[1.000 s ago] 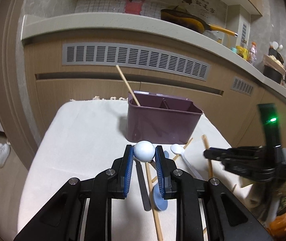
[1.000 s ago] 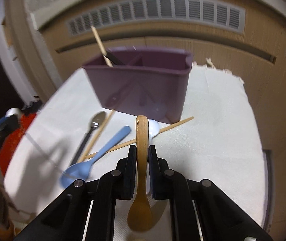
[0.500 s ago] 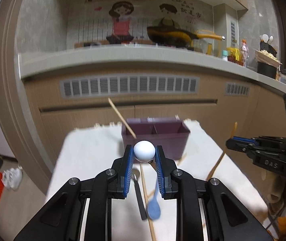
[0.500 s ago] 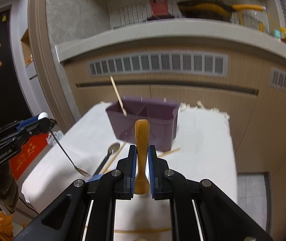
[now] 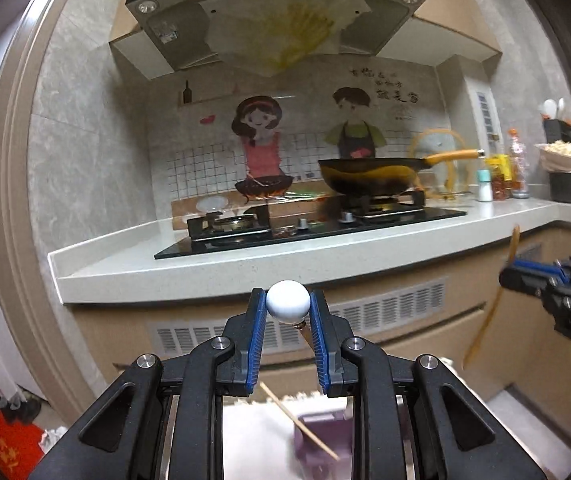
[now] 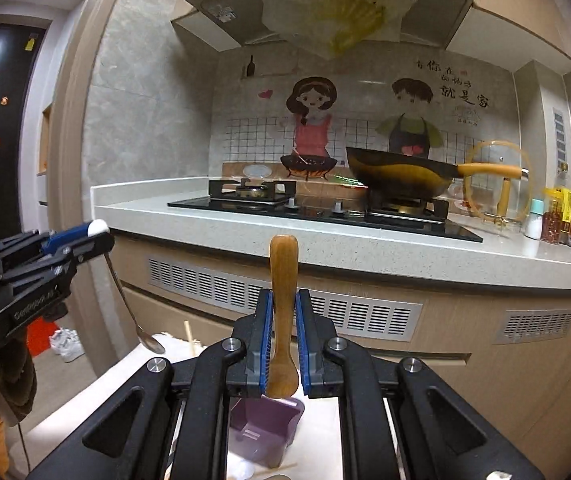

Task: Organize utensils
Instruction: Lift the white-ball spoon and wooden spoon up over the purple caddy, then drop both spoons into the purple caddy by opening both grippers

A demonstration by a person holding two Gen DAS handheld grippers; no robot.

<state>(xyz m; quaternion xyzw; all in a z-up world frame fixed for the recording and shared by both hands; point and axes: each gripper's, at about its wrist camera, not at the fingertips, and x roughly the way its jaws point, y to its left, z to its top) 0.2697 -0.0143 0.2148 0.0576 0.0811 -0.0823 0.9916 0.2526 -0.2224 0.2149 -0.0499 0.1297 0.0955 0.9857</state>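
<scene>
My left gripper (image 5: 287, 306) is shut on the white ball end of a thin metal spoon (image 5: 287, 301). From the right wrist view that spoon (image 6: 125, 300) hangs bowl-down from the left gripper (image 6: 95, 234). A wooden spoon (image 6: 283, 300) stands upright between the pads of my right gripper (image 6: 283, 312), which is shut on it; it also shows at the right edge of the left view, wooden spoon (image 5: 495, 300). Far below sits the purple utensil caddy (image 6: 263, 428), also seen as caddy (image 5: 323, 436) with a chopstick (image 5: 299, 424) sticking out of it.
A kitchen counter (image 5: 245, 264) with a gas hob and a black wok (image 5: 369, 176) faces both cameras. Under it are cabinet fronts with vent grilles (image 6: 285, 300). The white-covered table (image 6: 125, 384) lies low in view. Shoes (image 6: 65, 344) sit on the floor at left.
Both grippers have risen well above the table and tilted up, each still gripping its spoon. The caddy and table have dropped to the bottom of both views; the counter top now fills them.
</scene>
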